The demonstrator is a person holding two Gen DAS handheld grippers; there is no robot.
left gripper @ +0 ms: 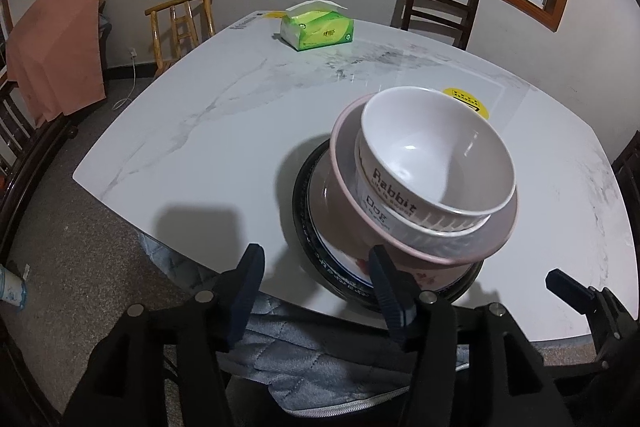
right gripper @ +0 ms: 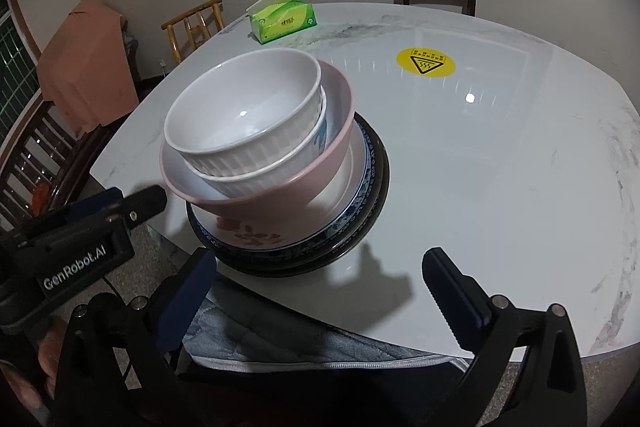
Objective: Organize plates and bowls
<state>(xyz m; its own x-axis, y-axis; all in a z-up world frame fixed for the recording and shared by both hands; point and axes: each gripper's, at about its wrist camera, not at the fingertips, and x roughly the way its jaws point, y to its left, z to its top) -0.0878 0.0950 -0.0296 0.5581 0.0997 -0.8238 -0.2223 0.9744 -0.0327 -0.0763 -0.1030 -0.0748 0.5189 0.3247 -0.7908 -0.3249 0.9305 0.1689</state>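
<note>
Since nesting saves room: white bowl (right gripper: 244,115) sits inside a second bowl, inside the pink bowl (right gripper: 280,183), on stacked plates (right gripper: 360,211) near the surface (right gripper: 500,167) edge.
Left gripper (left gripper: 316,291): jaws released, angled down, right finger beside the pile.
Right gripper (right gripper: 320,287): jaws spread wide, empty, tilted down before the stack.

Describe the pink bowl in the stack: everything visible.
The pink bowl is wide and shallow-sided, glossy like melamine or glazed ceramic, pale pink outside with a red flower print low on its wall and a lighter inside. It sits upright, slightly off-centre, on a blue-rimmed plate that lies on a black plate near the table's front edge. Two white ribbed bowls nest inside it. Neither tool touches it.
</note>
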